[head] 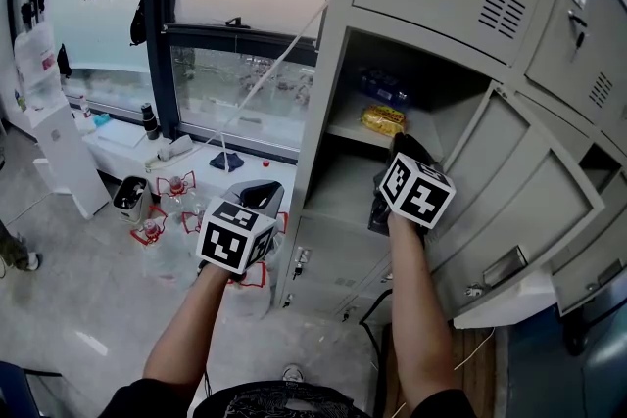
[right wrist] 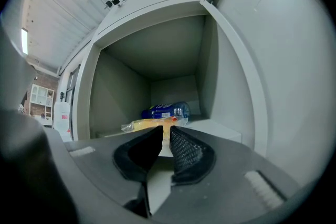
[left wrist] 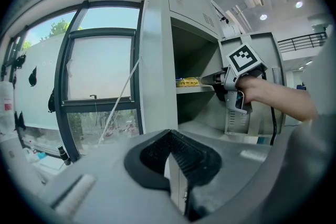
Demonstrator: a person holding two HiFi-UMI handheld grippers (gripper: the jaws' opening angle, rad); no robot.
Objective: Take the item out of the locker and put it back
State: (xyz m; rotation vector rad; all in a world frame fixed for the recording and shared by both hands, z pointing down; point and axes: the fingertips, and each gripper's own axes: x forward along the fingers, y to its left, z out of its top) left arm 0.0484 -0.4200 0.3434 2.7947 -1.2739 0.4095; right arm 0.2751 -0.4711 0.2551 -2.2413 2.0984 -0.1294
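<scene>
Two handheld grippers appear in the head view. The right gripper (head: 405,145) reaches into the open compartment of a pale grey metal locker (head: 328,103), and its black tips sit just in front of a yellow plastic-wrapped packet (head: 382,119). The packet lies on the compartment's grey shelf (head: 345,129), with a blue-labelled clear plastic bottle (head: 384,89) lying behind it. The grey locker door (head: 519,181) stands swung out to the right. The right forearm (head: 421,308) is extended straight forward. The left forearm (head: 186,338) is extended to the left of the locker, and the left gripper (head: 260,198) is held outside it, well apart from the packet. Each gripper carries a cube with black-and-white square markers. In the left gripper view, the black ribbed pads meet at the tips with nothing between them. The locker's front edge lies straight ahead, and farther right the other gripper points level at the packet on the shelf. In the right gripper view, the jaws stand a narrow slit apart and are not pressed on anything. The packet lies crosswise just beyond the tips, apparently not clamped, and only pale shelf surface shows through the slit. The bottle lies on its side behind the packet, near the back wall. Its label carries white print that is too small to read.
</scene>
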